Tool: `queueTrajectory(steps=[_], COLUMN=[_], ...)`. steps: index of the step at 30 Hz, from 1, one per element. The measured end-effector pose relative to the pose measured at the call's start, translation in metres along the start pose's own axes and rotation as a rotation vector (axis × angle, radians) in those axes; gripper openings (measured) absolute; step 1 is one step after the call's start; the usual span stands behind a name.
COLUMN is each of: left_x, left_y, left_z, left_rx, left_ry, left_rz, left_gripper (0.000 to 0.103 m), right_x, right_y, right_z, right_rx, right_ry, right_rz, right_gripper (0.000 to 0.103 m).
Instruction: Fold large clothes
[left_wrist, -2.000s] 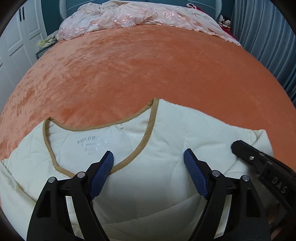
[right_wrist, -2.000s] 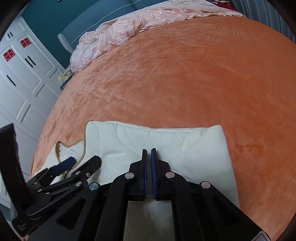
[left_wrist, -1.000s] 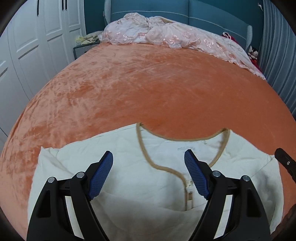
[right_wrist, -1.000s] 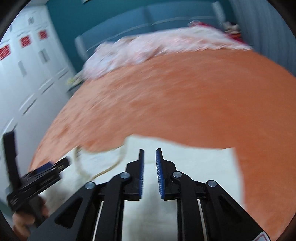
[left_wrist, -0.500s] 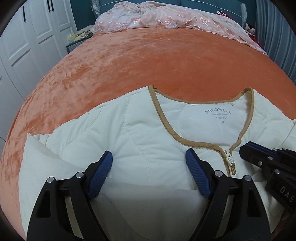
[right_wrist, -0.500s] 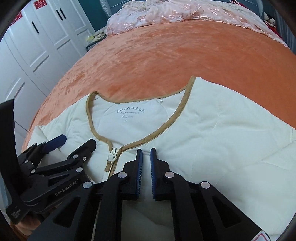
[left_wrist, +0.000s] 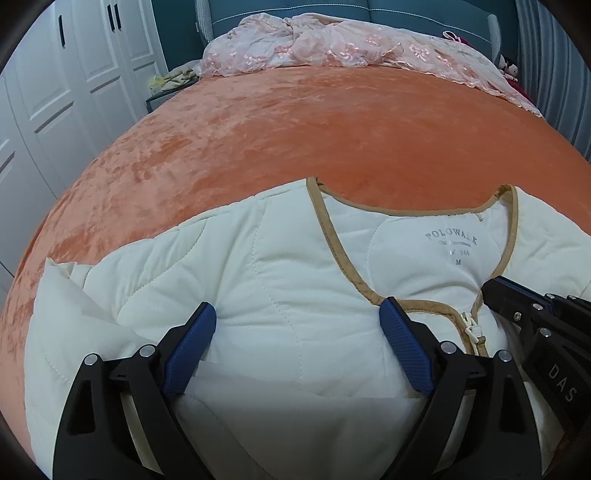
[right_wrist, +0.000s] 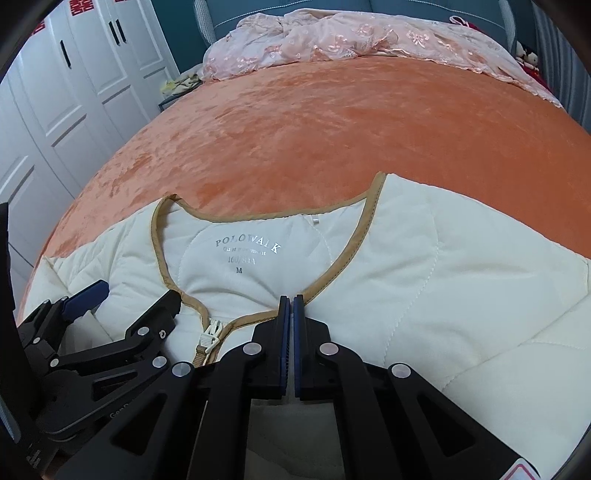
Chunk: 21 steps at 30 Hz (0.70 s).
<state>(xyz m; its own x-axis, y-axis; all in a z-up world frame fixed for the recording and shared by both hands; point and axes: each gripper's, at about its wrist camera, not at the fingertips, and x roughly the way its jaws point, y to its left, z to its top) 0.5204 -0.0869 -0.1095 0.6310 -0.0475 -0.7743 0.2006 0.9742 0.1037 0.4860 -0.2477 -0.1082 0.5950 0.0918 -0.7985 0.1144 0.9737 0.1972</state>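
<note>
A cream quilted jacket with tan collar trim and a front zipper lies folded on the orange bedspread, collar facing away. It also shows in the right wrist view. My left gripper is open, its blue pads resting on the jacket left of the zipper. My right gripper is shut with nothing seen between its pads, its tip on the jacket at the tan collar trim. It shows at the right edge of the left wrist view. The left gripper shows in the right wrist view.
A pink lace cover lies bunched at the bed's far end against a teal headboard. White wardrobe doors stand on the left. Blue-grey curtains hang on the right. The orange bedspread stretches beyond the jacket.
Both grippers swung over the jacket and now sit low near the collar and zipper. The right gripper, slightly parted a second ago, is shut. The left stays open.
</note>
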Motion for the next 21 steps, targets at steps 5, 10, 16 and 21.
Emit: queueTrajectory(steps=[5,10,16,21], left_x=[0.000,-0.017,-0.121,-0.200], left_y=[0.002,0.020,0.077,0.137], left_z=[-0.001,-0.002,-0.024,-0.102], left_rx=[-0.016,-0.112,-0.227,-0.216], left_ry=[-0.023,-0.069,-0.187,-0.073], left_rz=[0.002,0.047,0.060,-0.055], left_gripper=[0.088,0.088,0.089,0.095], right_x=[-0.001,-0.023,-0.149,-0.259], right_y=[0.002,-0.006,-0.053,-0.093], right_z=[-0.002,-0.006,-0.044,-0.129], right_rx=[-0.007,0.046,0.230,0.133], right_ry=[-0.035,-0.143,-0.369,-0.275], right_rz=[-0.014,-0.109,-0.153,-0.147], right_gripper=[0.000,0.000,0.046,0.078])
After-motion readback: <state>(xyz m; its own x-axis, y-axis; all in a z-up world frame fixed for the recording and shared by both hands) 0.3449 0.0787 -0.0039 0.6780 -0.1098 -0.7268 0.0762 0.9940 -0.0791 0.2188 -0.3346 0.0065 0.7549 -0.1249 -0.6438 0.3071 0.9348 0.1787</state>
